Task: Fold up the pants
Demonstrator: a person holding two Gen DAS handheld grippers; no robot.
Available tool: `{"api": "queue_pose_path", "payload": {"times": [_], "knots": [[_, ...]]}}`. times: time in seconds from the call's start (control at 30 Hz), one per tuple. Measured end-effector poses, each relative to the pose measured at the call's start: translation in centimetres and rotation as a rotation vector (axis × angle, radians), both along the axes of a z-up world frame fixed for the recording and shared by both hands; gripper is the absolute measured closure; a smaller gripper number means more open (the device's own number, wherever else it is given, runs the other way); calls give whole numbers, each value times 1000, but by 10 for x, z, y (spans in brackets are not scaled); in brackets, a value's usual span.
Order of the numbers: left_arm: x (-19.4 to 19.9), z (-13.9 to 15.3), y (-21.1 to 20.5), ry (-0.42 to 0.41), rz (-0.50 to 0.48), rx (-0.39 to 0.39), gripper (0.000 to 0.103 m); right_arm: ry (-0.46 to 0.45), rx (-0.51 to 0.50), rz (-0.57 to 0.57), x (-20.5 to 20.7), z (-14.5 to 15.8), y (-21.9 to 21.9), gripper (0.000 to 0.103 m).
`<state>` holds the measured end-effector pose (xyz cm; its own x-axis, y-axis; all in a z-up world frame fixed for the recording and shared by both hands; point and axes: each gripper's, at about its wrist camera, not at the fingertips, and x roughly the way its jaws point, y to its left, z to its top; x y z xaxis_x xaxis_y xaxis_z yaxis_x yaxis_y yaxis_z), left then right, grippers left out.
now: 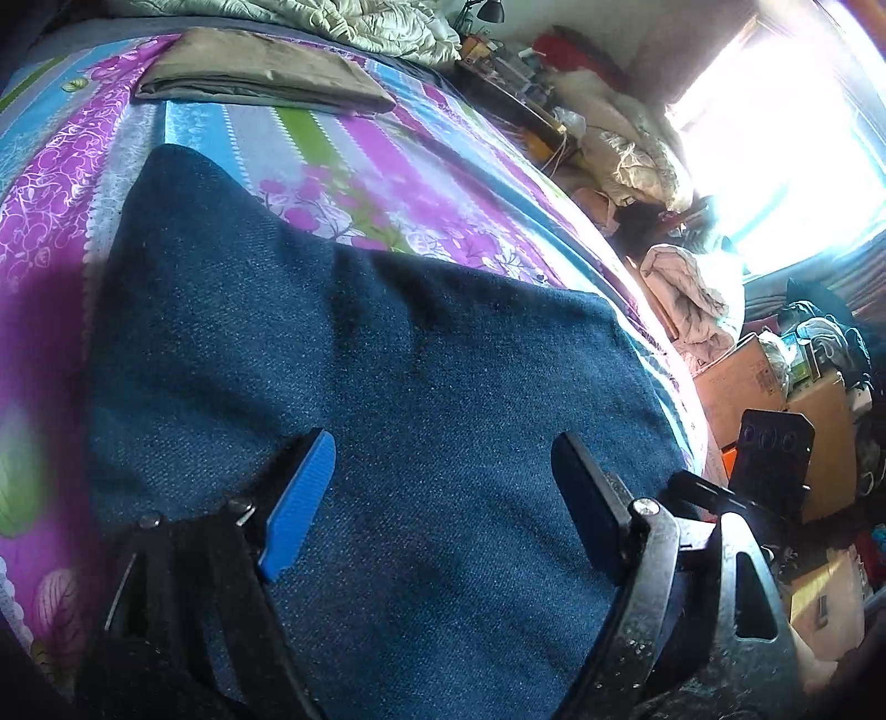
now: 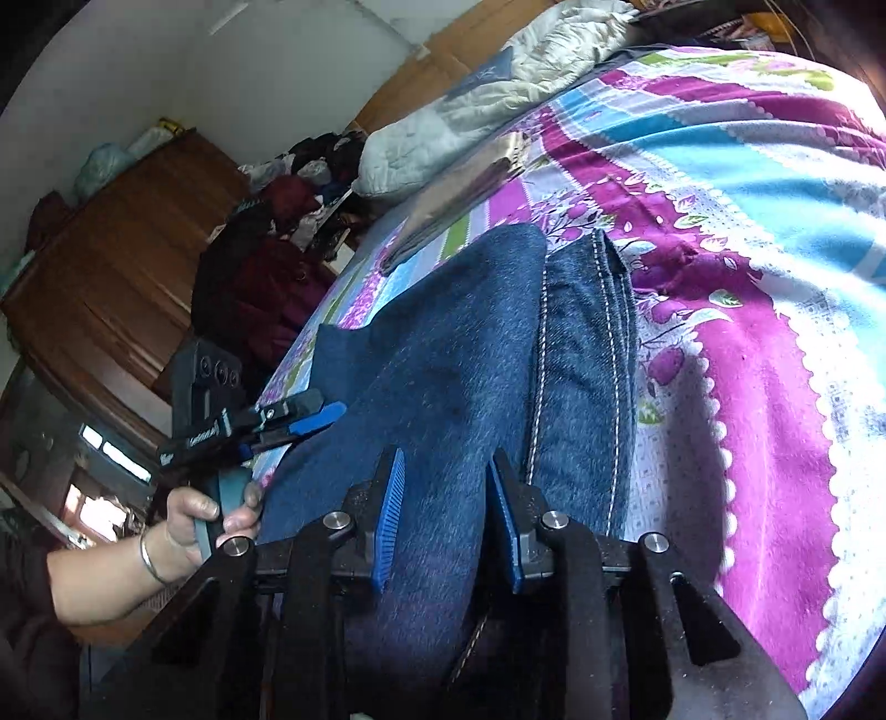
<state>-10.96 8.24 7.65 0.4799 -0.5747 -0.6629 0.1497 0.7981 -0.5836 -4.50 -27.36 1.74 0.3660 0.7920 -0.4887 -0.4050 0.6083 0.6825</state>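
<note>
Across the striped floral bedsheet our jeans run lengthwise away from both tools, the right gripper half parted over their near end, the left gripper spread wide, empty, at the same end.

Two wrist fisheyes, close above the bed.
Left facing the window side, right facing the wardrobe side; shared: jeans, folded cloth.

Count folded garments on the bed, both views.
2. Dark blue jeans lie near the edge under both grippers; a folded khaki garment sits farther up the floral bedsheet, beside the crumpled quilt. More may be hidden.
</note>
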Motion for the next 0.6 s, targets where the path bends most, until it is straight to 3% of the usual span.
{"api": "queue_pose_path", "payload": {"times": [0.03, 0.13, 0.23, 0.3, 0.37, 0.53, 0.6], "knots": [[1, 0, -1, 2, 0, 2, 21, -10, -13, -23, 2, 1, 5, 87], [4, 3, -6, 36, 6, 36, 20, -37, -78, -66, -4, 12, 11, 94], [4, 13, -10, 90, 18, 14, 16, -66, -46, -114, -19, 26, -3, 95], [0, 17, -12, 72, 23, -16, 13, -14, -68, -140, -15, 12, -9, 95], [-2, 11, -15, 42, 13, 14, 12, 35, -82, -132, -9, -7, -8, 96], [-2, 12, -20, 53, 0, 54, 12, -18, -70, -148, -13, 13, -17, 96], [-6, 16, -18, 59, 2, 29, 11, 57, -82, -156, -6, -5, -21, 97]]}}
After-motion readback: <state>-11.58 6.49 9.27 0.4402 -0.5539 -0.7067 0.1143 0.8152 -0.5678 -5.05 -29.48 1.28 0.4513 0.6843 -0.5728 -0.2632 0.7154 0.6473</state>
